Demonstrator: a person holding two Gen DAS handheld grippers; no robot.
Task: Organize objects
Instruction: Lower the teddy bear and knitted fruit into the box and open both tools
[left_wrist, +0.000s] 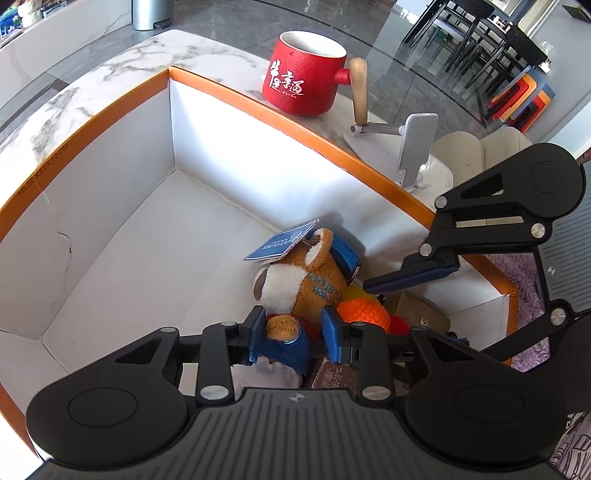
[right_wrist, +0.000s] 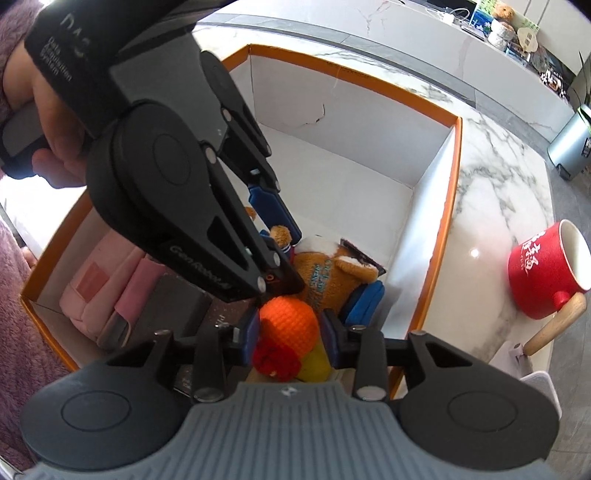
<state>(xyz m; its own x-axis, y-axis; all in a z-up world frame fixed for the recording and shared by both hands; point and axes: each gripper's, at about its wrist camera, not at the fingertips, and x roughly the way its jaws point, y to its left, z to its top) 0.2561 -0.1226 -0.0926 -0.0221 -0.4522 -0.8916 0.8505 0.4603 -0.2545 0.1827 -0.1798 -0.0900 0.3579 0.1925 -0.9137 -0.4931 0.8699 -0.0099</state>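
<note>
Your left claw (left_wrist: 293, 334) and right claw (right_wrist: 288, 334): black arms, blue pads, silver screws; your sleeve (right_wrist: 14, 33) is fuzzy purple.

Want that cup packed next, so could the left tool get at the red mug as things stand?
Probably not right away: the left tool has the teddy bear between its fingers inside the box; the red mug stands unobstructed outside.

We look steeply down from each wrist camera along its tongs, close above the orange-rimmed box (left_wrist: 258, 107) on the marble counter (left_wrist: 92, 85), both views sharing the plush bear (left_wrist: 306, 284), red mug (left_wrist: 304, 74), each other's tongs
</note>
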